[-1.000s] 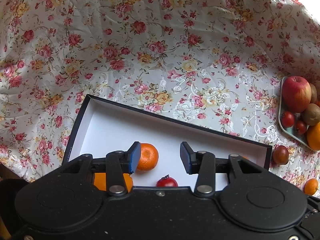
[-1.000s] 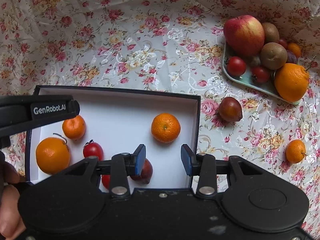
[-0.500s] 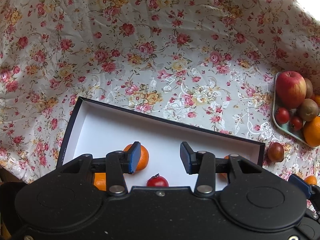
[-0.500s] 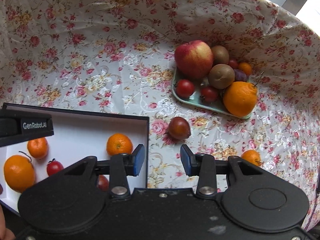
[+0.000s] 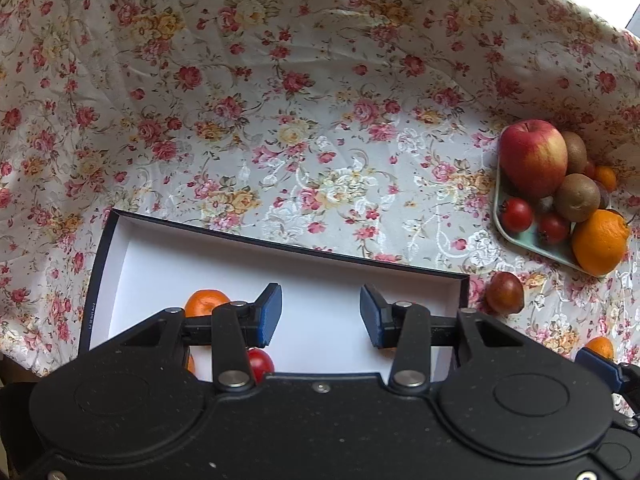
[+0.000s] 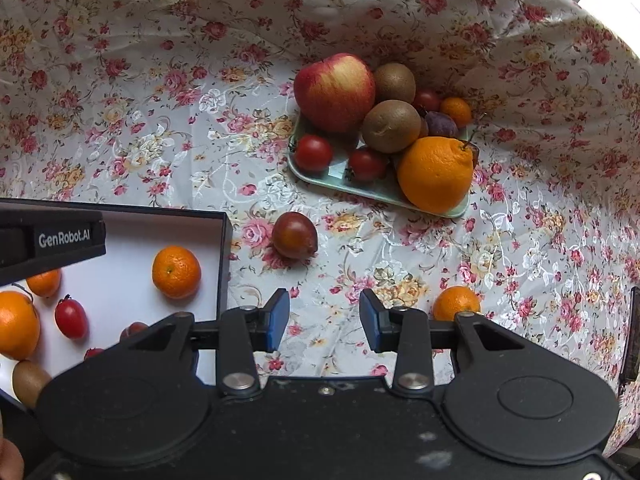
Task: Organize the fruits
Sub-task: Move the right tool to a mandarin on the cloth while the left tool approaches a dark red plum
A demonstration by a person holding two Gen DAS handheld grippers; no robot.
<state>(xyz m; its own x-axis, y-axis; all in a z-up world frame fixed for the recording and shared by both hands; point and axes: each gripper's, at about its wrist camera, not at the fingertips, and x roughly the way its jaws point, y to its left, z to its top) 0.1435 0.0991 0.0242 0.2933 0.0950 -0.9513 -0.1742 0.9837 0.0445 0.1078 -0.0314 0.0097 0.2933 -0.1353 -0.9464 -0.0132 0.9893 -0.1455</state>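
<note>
- Your right tool [image 6: 323,322] is wide open and holds nothing. It hangs over the flowery cloth on the counter [image 6: 160,128].
- Your left tool [image 5: 320,314] is wide open too, and empty, above the black box with the white inside [image 5: 224,256].
- The dark red round plum [image 6: 295,235] lies loose on the cloth, between the box and the pale green tray [image 6: 376,190].
- It looks smooth, shiny and a bit slippery, and probably light. It may roll.
- Grab it round its fat middle, and squeeze softly so you don't bruise it.
- A small orange mandarin [image 6: 456,302] sits just beside your right tool. Its skin looks bumpy, so it should slip less.
</note>
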